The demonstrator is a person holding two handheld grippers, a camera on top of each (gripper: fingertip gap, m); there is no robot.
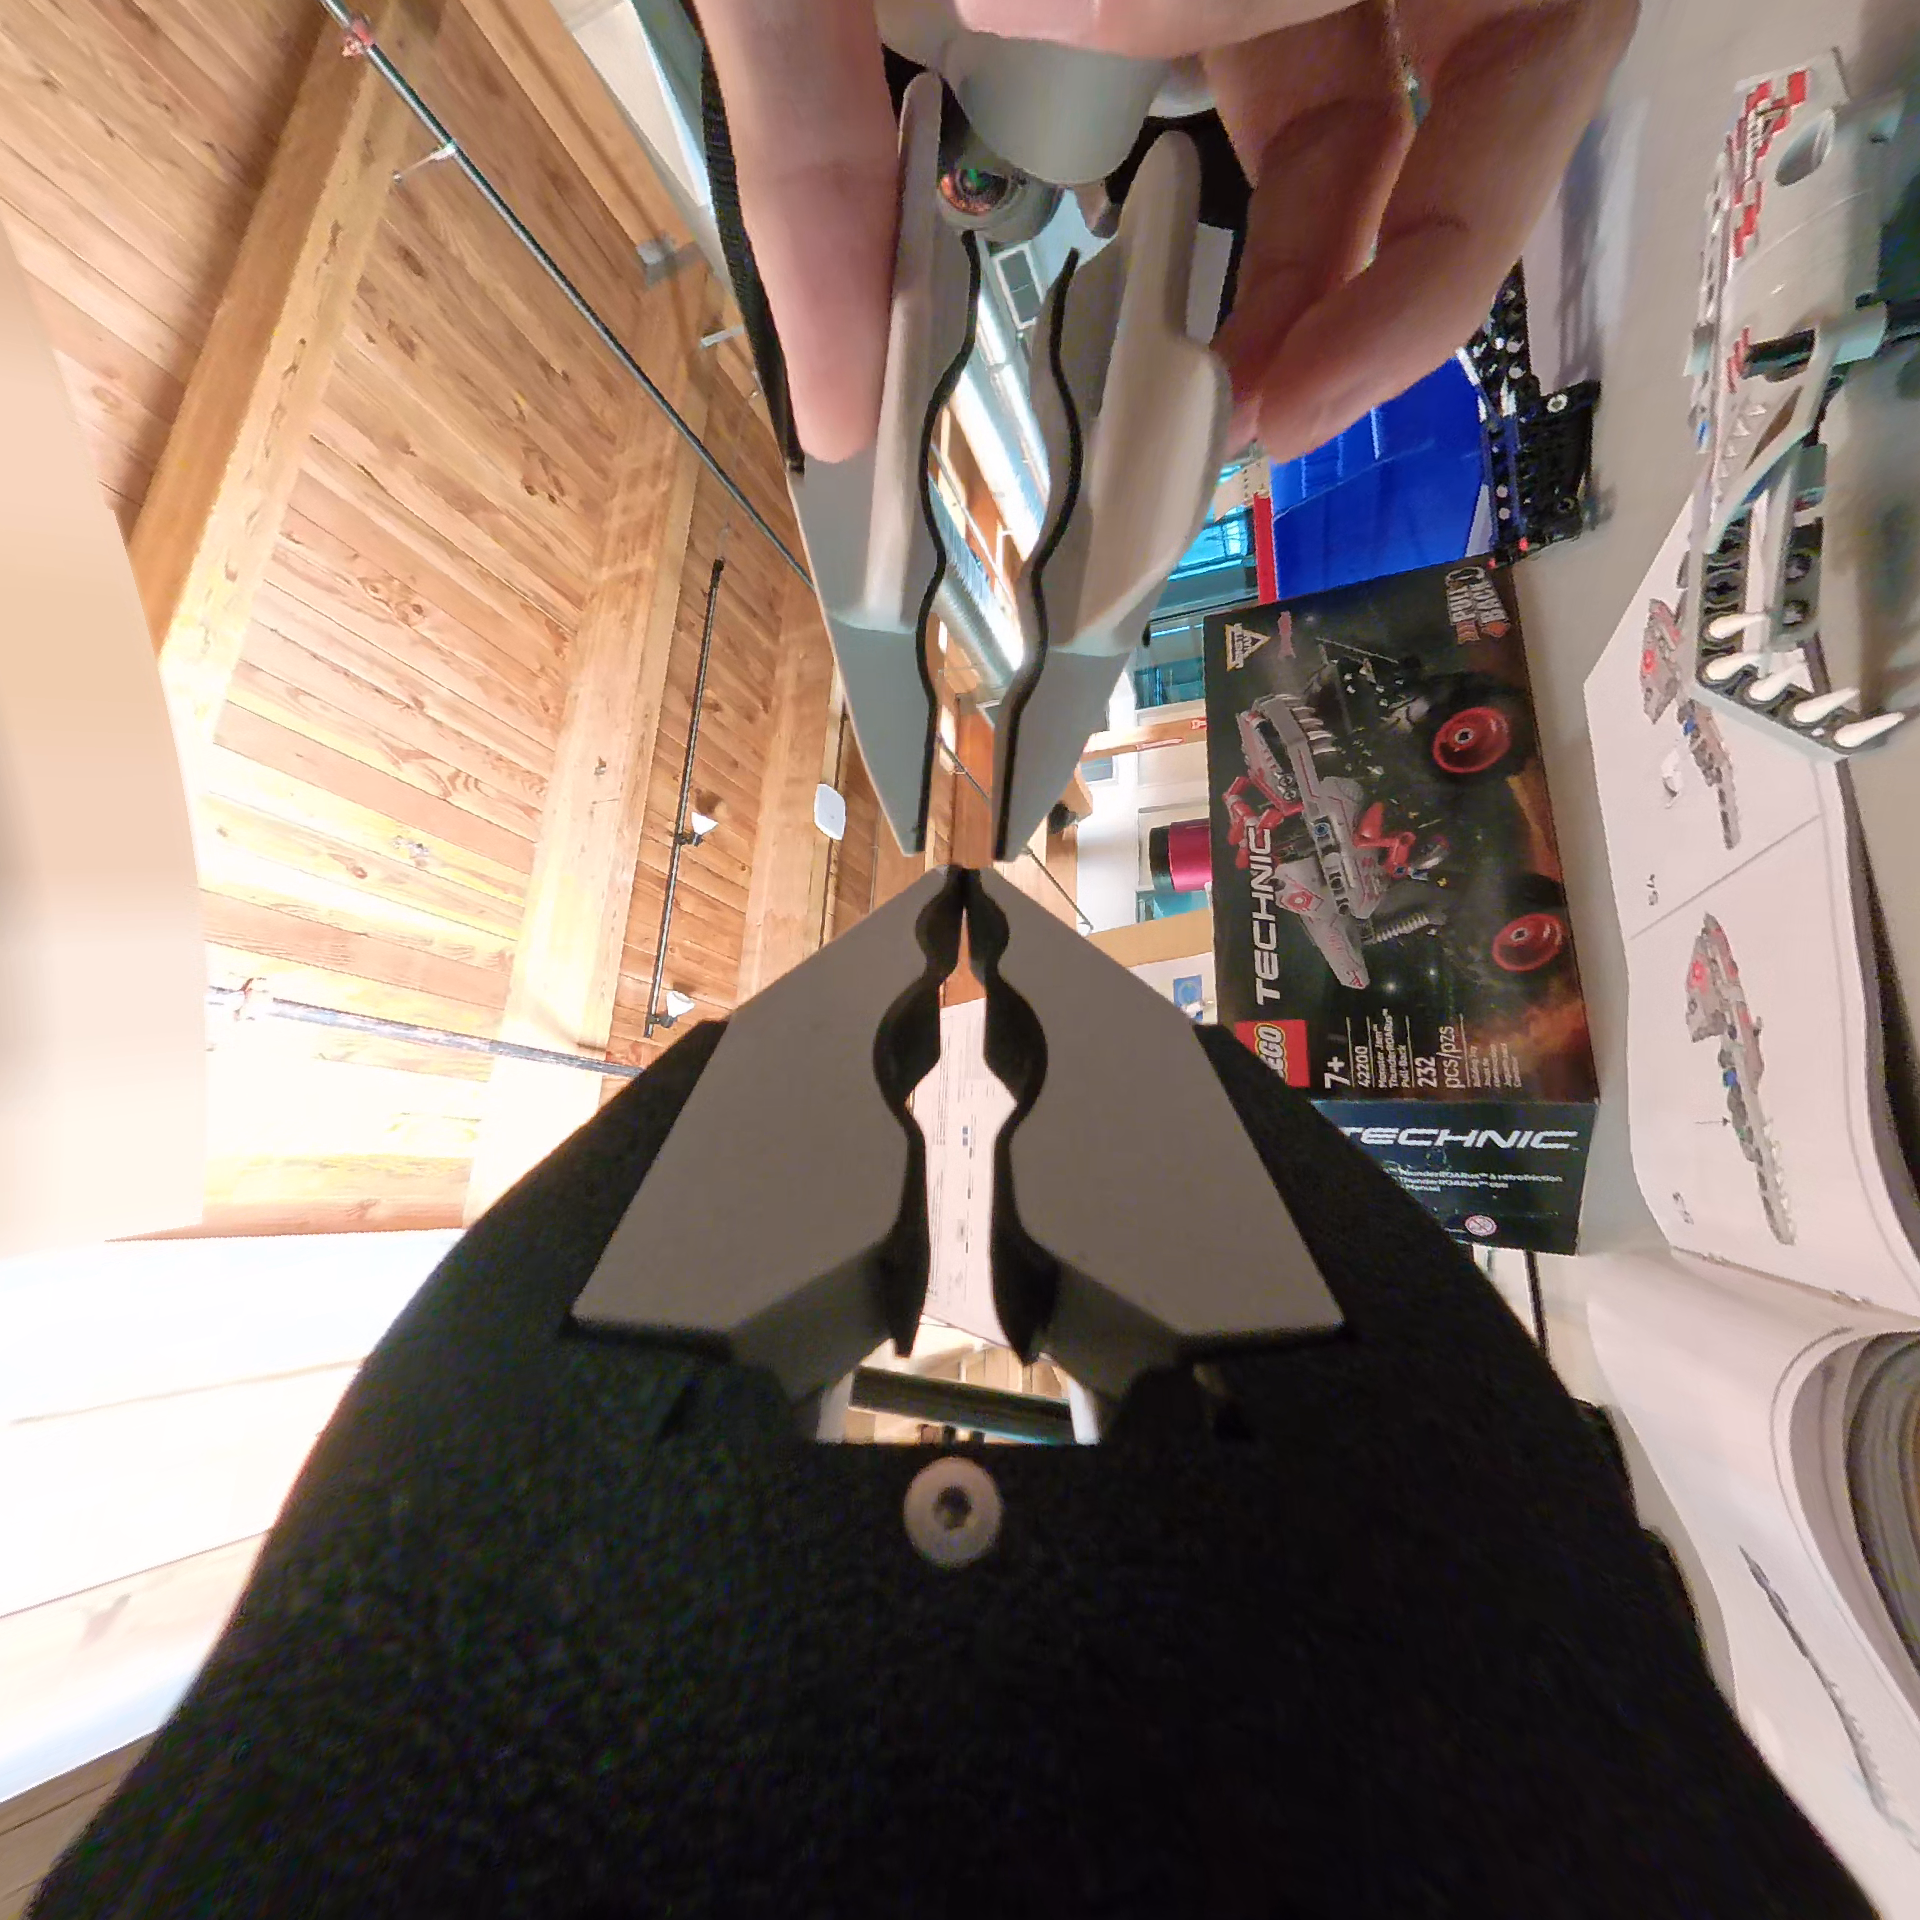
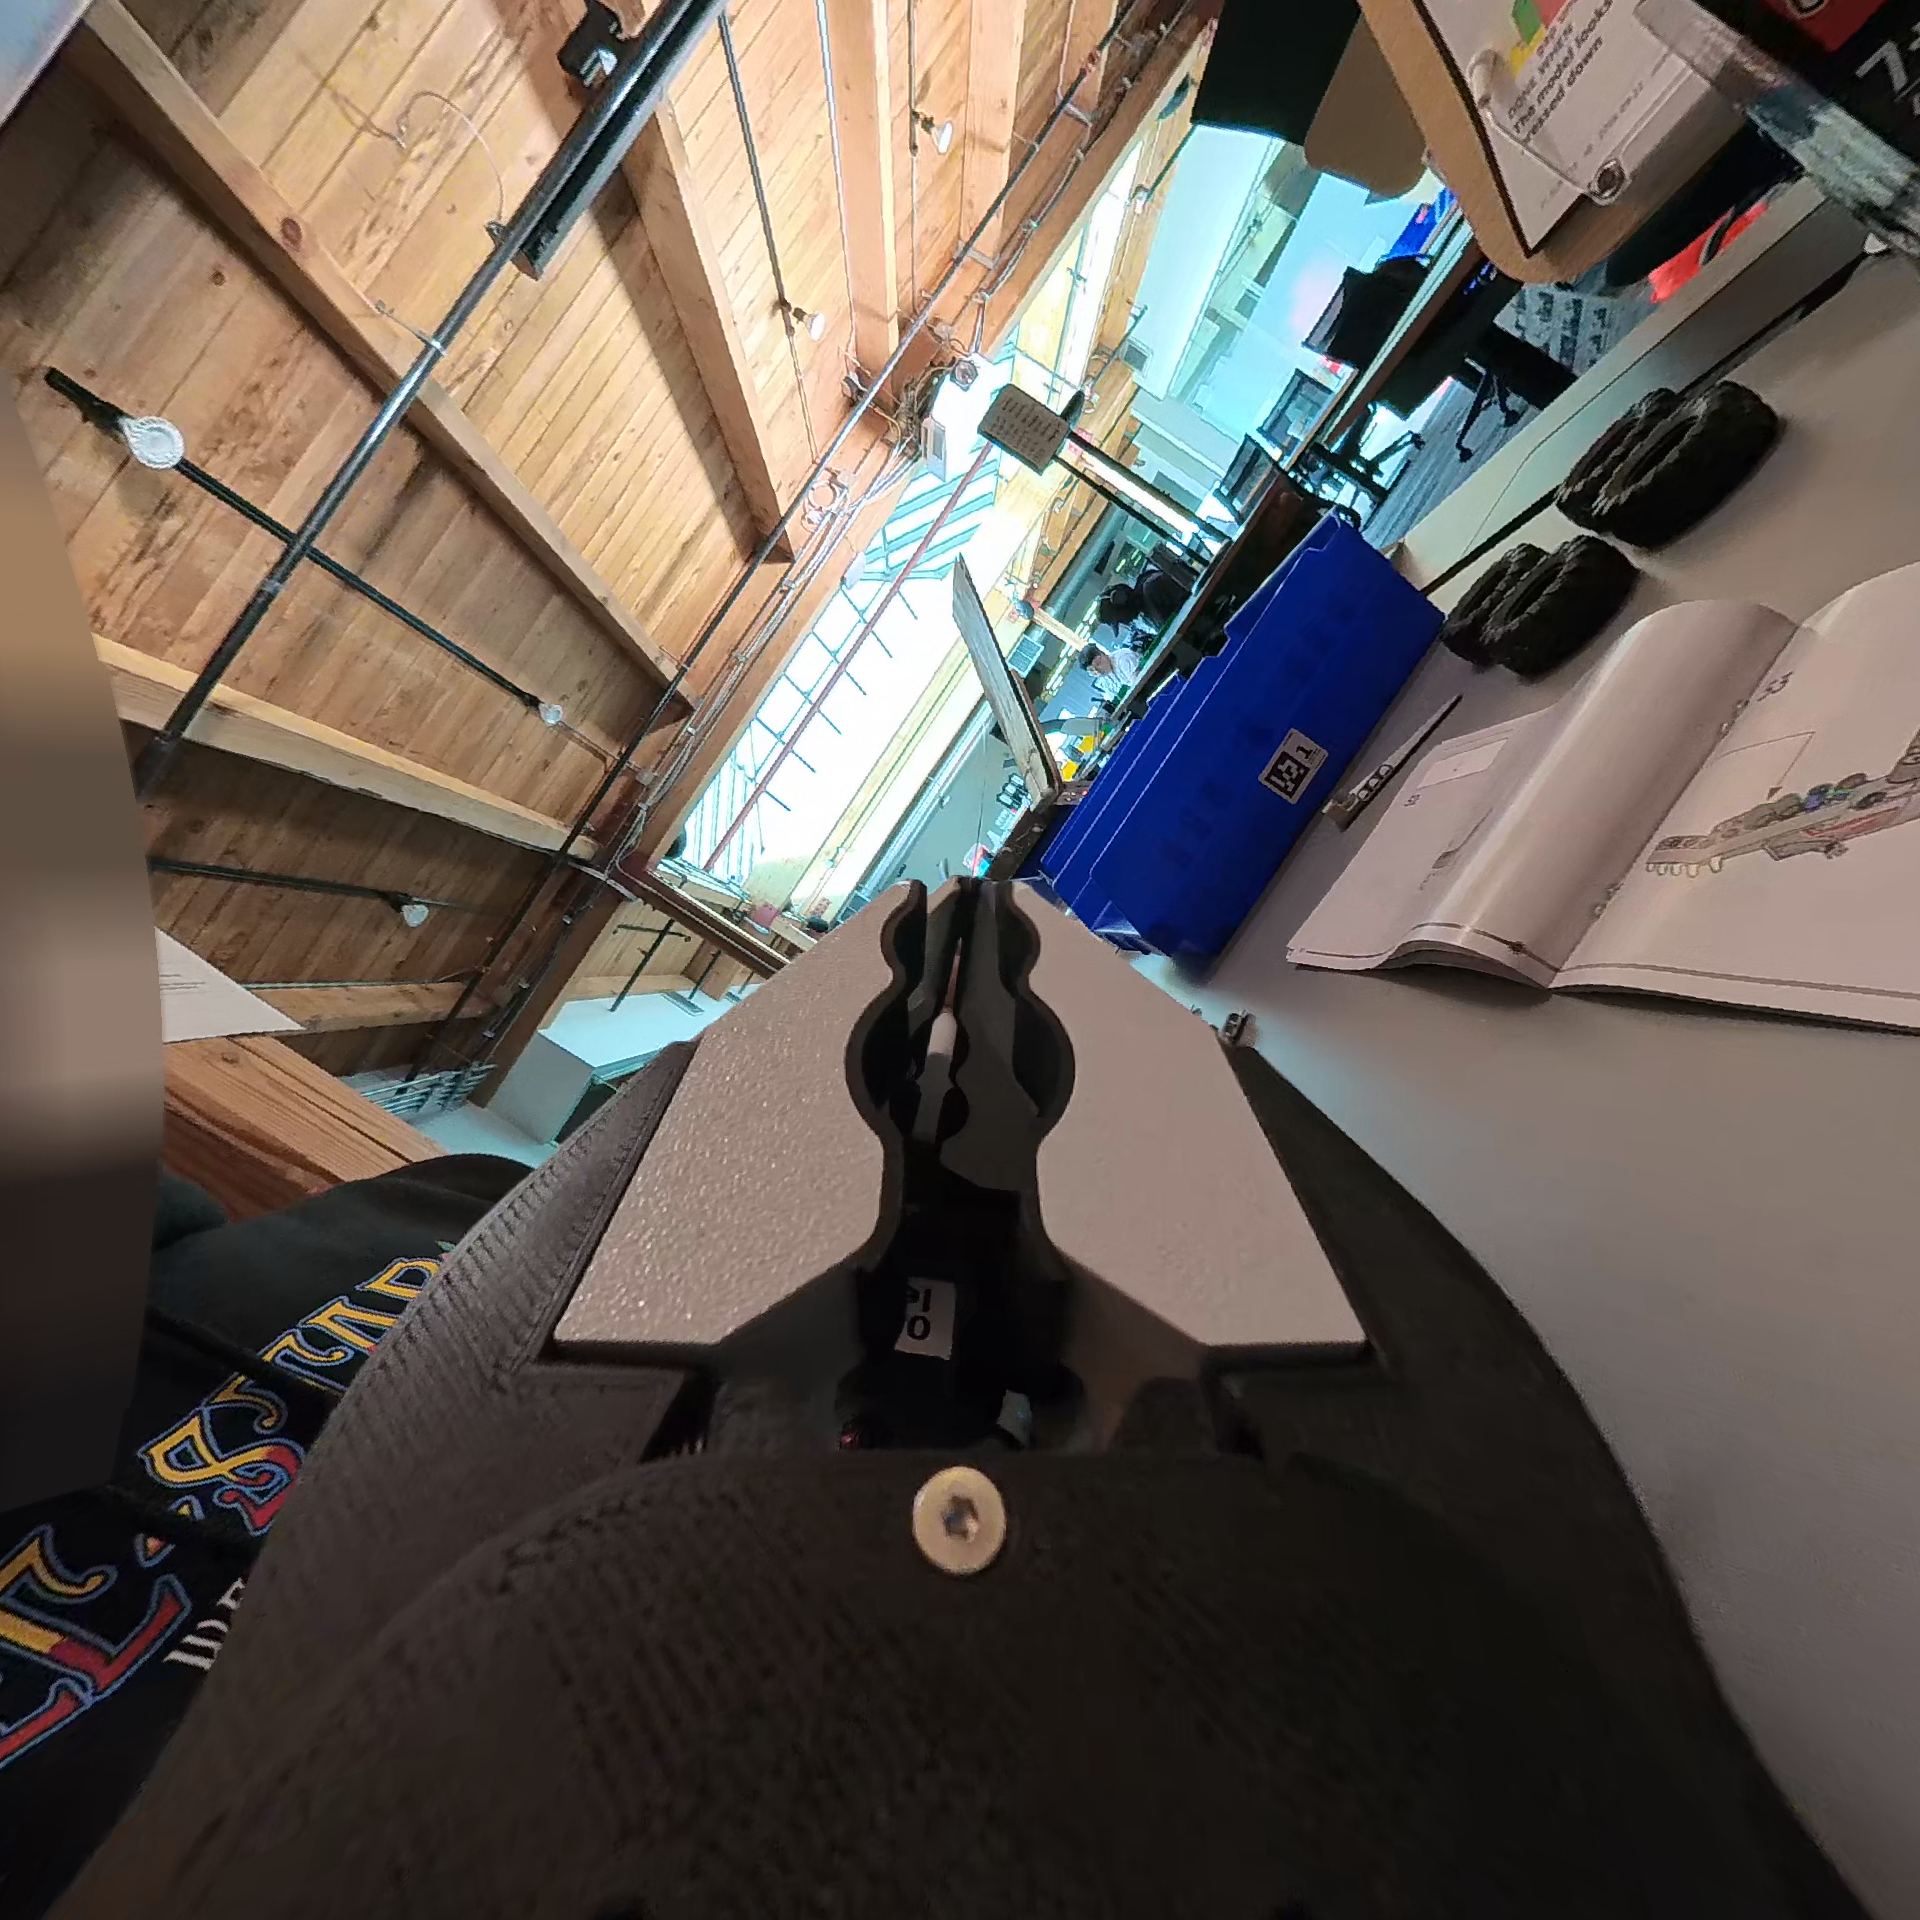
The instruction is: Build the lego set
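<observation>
Left wrist view shows the left gripper, grey fingers with wavy black pads, pinched together at the tips with nothing between them. Tip to tip with it hangs the right gripper, held in a person's hand; there its tips stand a little apart and look empty. The right wrist view tells more: the right gripper has its fingers nearly closed, and a small white tooth-like piece sits deeper between the pads, seemingly clamped, though the dark gap makes that hard to confirm.

The task's thing, the partly built grey and white toothed model body, lies on the white table well apart from both grippers, beside the open instruction booklet and the dark printed set box. 2 pairs of black knobbly tyres wait farther off, near stacked blue bins.

Judging by this, the step is a mid-air handover or regrip of the small white piece. The next move calls for steady alignment of the tips, then carrying the piece to the model's row of teeth.
</observation>
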